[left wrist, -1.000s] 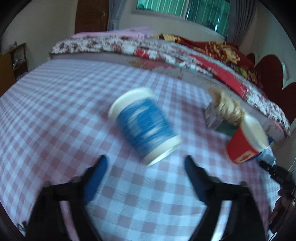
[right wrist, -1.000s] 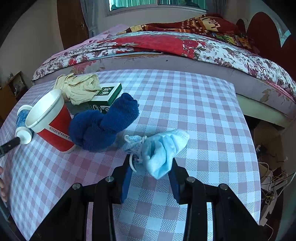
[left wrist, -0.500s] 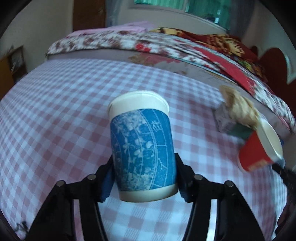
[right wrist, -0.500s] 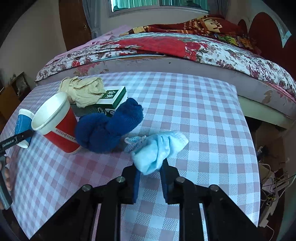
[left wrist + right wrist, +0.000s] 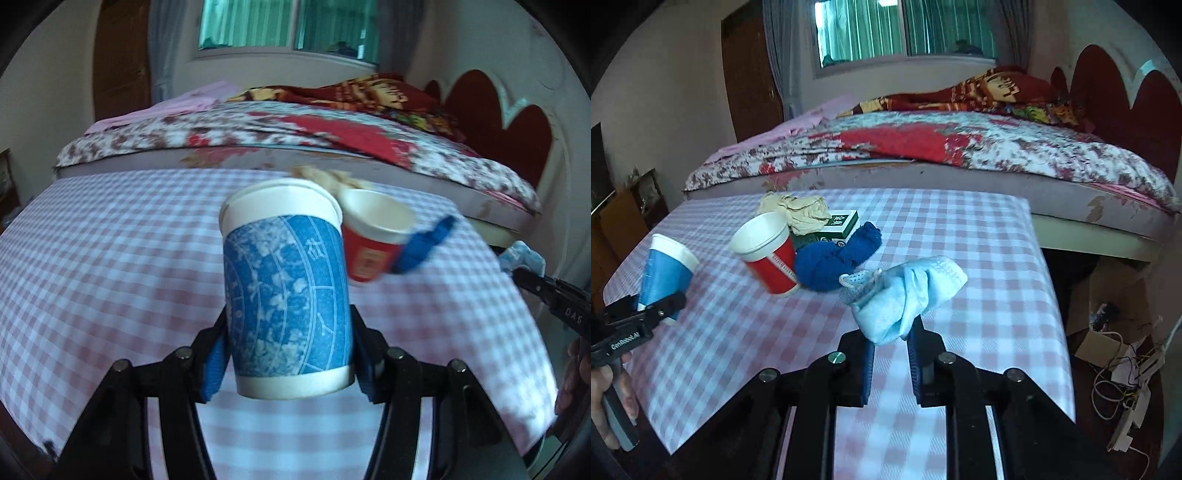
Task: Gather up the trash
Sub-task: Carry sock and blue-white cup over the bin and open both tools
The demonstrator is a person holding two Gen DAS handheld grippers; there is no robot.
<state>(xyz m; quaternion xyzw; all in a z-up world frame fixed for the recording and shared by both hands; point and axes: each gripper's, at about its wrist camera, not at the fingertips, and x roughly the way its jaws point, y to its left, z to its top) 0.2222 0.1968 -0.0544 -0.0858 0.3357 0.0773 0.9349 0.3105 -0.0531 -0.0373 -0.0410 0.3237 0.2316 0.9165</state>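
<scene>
My left gripper is shut on a blue-and-white paper cup and holds it upright above the checked tablecloth. The cup also shows at the left of the right wrist view. My right gripper is shut on a crumpled light-blue face mask, lifted off the cloth. On the table stand a red paper cup, a dark blue cloth bundle, a green-and-white box and a beige crumpled rag.
A bed with a floral quilt runs along the table's far edge. Right of the table, the floor holds cardboard and tangled cables. A dark wooden door is at the back left.
My left gripper closed on the blue cup, which had been lying on its side, and lifted it upright. My right gripper closed on the mask and raised it off the cloth.
</scene>
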